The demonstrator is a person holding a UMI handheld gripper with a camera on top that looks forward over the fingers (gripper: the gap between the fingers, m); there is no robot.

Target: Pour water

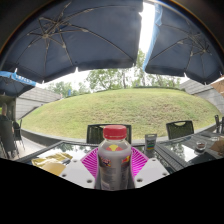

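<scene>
A clear plastic bottle [113, 160] with a red cap and a printed label stands upright between my gripper's [114, 166] two fingers. The magenta pads [91, 161] lie against both of its sides, so the fingers are shut on it. The bottle rides above a glass-topped table [60, 155]. A small dark cup [150, 141] stands on the table beyond the bottle, to the right. The bottle's base is hidden below the fingers.
Dark chairs [96, 133] stand behind the table, another [180, 128] to the right. Large dark parasols [80, 35] spread overhead. A grass slope [110, 105] and trees lie beyond. A second table [200, 150] is at the right.
</scene>
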